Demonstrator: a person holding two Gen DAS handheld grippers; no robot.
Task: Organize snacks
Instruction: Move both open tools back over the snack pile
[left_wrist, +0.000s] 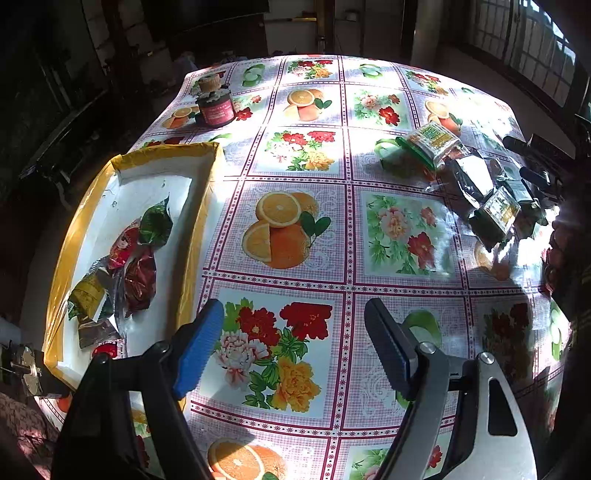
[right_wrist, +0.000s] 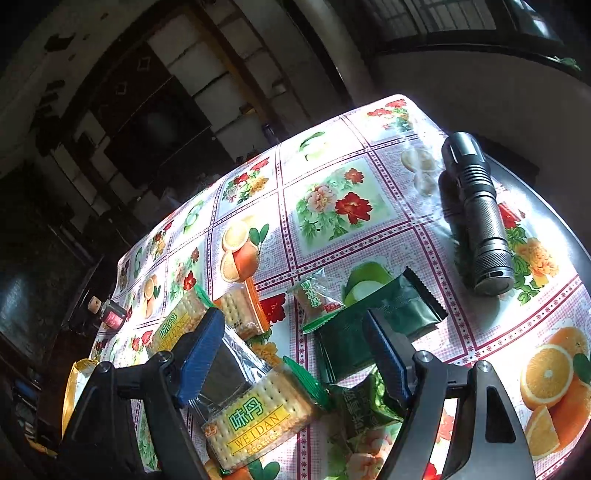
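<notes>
On the flowered tablecloth (right_wrist: 369, 236), a loose heap of snacks (right_wrist: 295, 354) is lain at the near right side, and the right gripper (right_wrist: 295, 350) is held over it with its jaws spread and nothing pinched; a cracker pack (right_wrist: 258, 417) and a silver sachet (right_wrist: 225, 365) are seen between the blue fingers (right_wrist: 199, 354), whether touched cannot be told. A green pouch (right_wrist: 406, 310) and a small green-edged packet (right_wrist: 314, 299) are overlapped just beyond. Two items could be caught at once if the jaws were closed here, since the packs are piled on one another, and the slick foil could be squeezed out sideways. The crackers could be crushed by too hard a pinch. A flashlight (right_wrist: 476, 214) is lain near the heap and could be knocked and rolled. The left gripper (left_wrist: 295, 350) is held open and empty over bare cloth beside the box (left_wrist: 92, 206), where a few wrapped snacks (left_wrist: 125, 266) are already lain.
</notes>
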